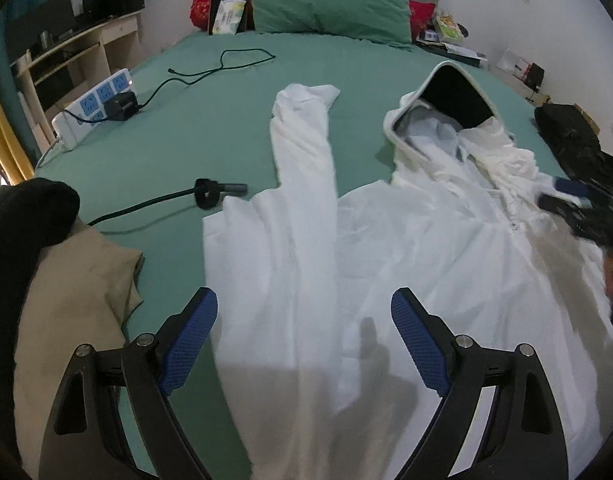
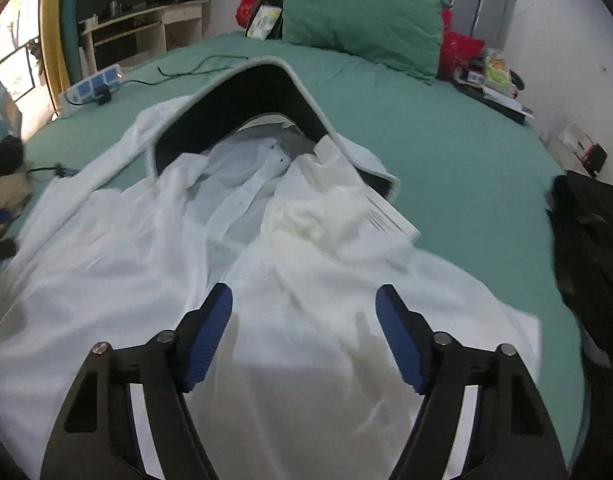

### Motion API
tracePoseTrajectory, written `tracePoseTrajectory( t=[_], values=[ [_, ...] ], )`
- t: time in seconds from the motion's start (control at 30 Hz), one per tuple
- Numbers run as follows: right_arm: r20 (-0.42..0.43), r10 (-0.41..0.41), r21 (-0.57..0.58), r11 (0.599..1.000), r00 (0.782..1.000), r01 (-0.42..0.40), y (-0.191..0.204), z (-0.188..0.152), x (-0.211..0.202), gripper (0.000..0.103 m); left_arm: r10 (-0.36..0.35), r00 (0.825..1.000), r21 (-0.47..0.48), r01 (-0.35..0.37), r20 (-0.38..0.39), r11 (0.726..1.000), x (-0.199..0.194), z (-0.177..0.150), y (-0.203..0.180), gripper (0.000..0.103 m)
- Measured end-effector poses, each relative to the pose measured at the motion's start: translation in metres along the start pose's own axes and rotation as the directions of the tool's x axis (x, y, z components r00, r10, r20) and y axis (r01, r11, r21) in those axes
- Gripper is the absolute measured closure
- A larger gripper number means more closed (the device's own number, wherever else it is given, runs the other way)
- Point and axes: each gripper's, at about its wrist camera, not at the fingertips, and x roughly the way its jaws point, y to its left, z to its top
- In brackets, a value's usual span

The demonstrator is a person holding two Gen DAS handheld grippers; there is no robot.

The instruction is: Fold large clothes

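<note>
A large white hooded jacket (image 1: 406, 248) lies spread on the green bed sheet (image 1: 210, 128). Its hood with a stiff dark brim (image 1: 458, 96) points toward the pillows, and one sleeve (image 1: 302, 136) stretches up the bed. My left gripper (image 1: 304, 320) hovers over the jacket's lower left part, jaws wide apart with nothing between them. In the right wrist view the same jacket (image 2: 306, 288) fills the foreground, collar area bunched below the dark brim (image 2: 242, 100). My right gripper (image 2: 304, 320) hangs over the cloth, jaws apart, pads not pressing on fabric.
A green pillow (image 1: 326, 0) and red pillows sit at the headboard. A power strip (image 1: 94, 108) with charger and cables lies at the bed's left. A tan garment (image 1: 74, 300) and a black one lie near left. A black bag (image 2: 590, 232) sits right.
</note>
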Motion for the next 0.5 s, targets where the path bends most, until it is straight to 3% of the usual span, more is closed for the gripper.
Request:
tracePoseTrajectory(
  t=[0.17,0.2,0.27,0.3,0.37,0.43,0.5],
  values=[
    [-0.043,0.016,0.058,0.998,0.999,-0.014,0.0,0.028,0.05,0.036,-0.032,0.999,-0.068,0.029,-0.036,0.997,0.005,0.004,0.017,0.011],
    [-0.042,0.024,0.07,0.997,0.999,-0.021,-0.002,0.031,0.055,0.044,-0.044,0.998,-0.08,0.042,-0.034,0.996,0.004,0.006,0.019,0.011],
    [-0.045,0.038,0.096,0.995,0.998,-0.034,-0.005,0.036,0.058,0.085,-0.052,0.999,-0.072,0.051,-0.014,0.996,0.003,0.016,0.02,0.011],
    [-0.035,0.04,0.119,0.992,0.999,-0.036,-0.009,0.039,0.055,0.093,-0.038,0.999,-0.051,0.038,-0.006,0.998,0.002,0.02,0.02,0.011],
    [0.017,0.02,0.141,0.99,1.0,-0.022,-0.014,0.043,0.038,0.094,0.008,1.0,0.014,-0.008,0.025,1.0,0.004,0.027,0.017,0.011],
    [0.079,-0.014,0.13,0.991,0.997,0.004,-0.016,0.046,0.008,0.095,0.047,0.998,-0.004,-0.047,0.032,0.999,0.004,0.03,0.021,0.011],
    [0.14,0.009,0.135,0.99,0.99,-0.028,-0.015,0.048,-0.021,0.096,-0.015,0.999,-0.081,0.018,0.039,0.997,-0.004,0.03,0.031,0.011]
  ],
)
